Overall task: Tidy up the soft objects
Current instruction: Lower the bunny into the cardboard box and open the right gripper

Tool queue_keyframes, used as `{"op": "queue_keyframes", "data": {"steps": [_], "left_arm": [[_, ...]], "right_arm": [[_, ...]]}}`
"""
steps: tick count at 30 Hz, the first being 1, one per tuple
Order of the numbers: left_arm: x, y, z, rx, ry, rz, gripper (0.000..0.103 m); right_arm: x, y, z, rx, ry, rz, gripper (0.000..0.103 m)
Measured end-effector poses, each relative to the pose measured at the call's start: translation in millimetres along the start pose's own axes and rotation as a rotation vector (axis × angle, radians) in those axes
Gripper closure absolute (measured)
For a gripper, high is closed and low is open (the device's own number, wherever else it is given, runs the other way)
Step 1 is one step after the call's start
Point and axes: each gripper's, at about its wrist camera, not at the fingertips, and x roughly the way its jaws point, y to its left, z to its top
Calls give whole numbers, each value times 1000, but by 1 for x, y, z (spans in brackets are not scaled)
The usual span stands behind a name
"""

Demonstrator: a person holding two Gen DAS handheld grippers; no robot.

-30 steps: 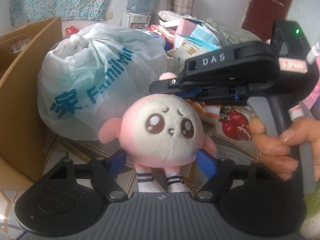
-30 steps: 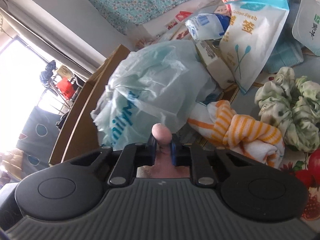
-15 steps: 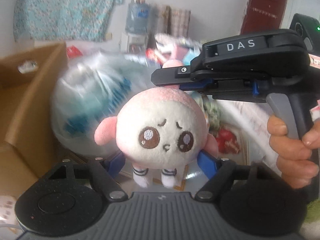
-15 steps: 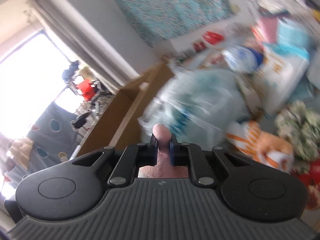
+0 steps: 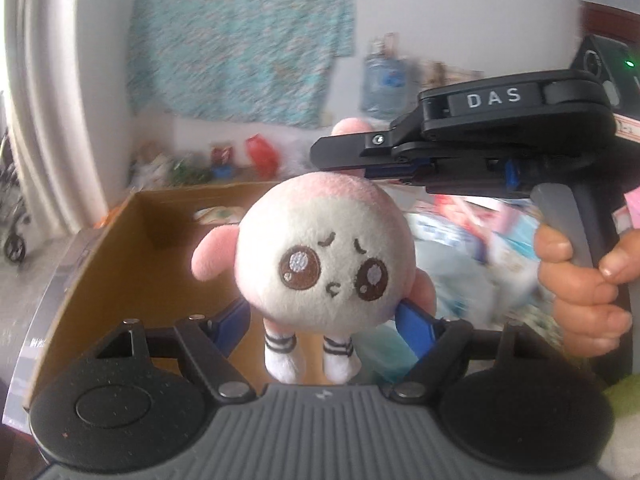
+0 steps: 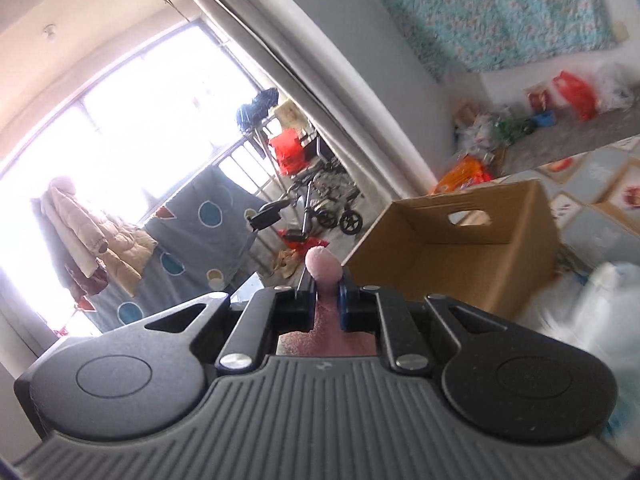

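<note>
A round, fuzzy plush doll (image 5: 324,248), white-faced with a pink crown, stubby pink arms and striped white socks, hangs in the air in front of an open cardboard box (image 5: 116,264). The right claw (image 5: 352,156) reaches in level from the right, a hand (image 5: 580,288) wrapped round its handle, pinched tight on the doll's pink top nub. The left claw (image 5: 324,320) stands wide, its blue pads against the doll's lower sides.

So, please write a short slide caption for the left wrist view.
Two grippers hold a pink plush toy above a cardboard box: left gripper around its body, right gripper pinching its top.
</note>
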Motion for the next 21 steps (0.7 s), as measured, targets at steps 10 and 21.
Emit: {"op": "queue_keyframes", "data": {"steps": [10, 21], "left_arm": [[98, 59, 45, -145, 105, 89, 24], [107, 87, 30, -203, 169, 119, 24]], "right_arm": [[128, -64, 46, 38, 128, -90, 95], [198, -131, 62, -68, 246, -361, 95]]}}
